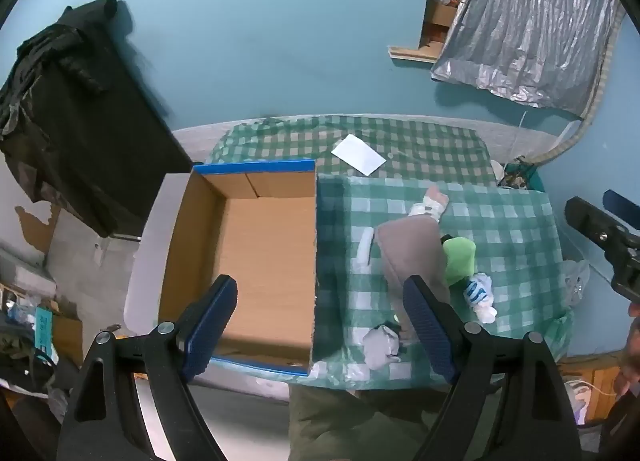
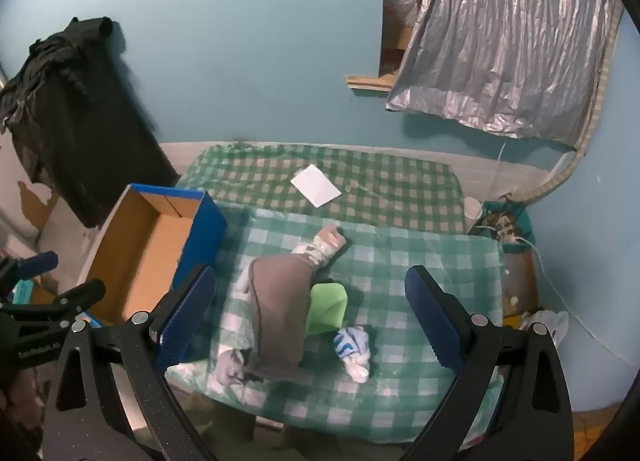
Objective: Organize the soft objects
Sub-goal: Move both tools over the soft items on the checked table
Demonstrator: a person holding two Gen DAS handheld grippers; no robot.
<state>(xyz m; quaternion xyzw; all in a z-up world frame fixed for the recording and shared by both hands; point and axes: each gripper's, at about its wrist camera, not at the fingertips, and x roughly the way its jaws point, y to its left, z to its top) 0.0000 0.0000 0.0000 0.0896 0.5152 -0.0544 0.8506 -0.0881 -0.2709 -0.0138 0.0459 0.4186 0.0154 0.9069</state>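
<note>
An open cardboard box (image 1: 264, 245) with blue edges (image 2: 152, 253) sits at the left of a green checked tablecloth (image 1: 504, 221) (image 2: 400, 273). Beside it lies a heap of soft things: a brown-grey cloth (image 1: 408, 249) (image 2: 276, 301), a light green cloth (image 1: 460, 257) (image 2: 326, 307), a blue-and-white rolled sock (image 1: 480, 295) (image 2: 352, 347), a patterned white sock (image 1: 430, 207) (image 2: 324, 247) and a grey bundle (image 1: 380, 345) (image 2: 230, 367). My left gripper (image 1: 320, 329) hangs open above the box's near right edge. My right gripper (image 2: 312, 321) is open above the heap, holding nothing.
A white paper (image 1: 359, 153) (image 2: 316, 185) lies on the far part of the tablecloth. Black fabric (image 1: 76, 121) hangs at the left, and a silver foil sheet (image 1: 528, 21) covers the wall at the right. A teal basket of clutter (image 2: 504, 227) stands past the table's right end.
</note>
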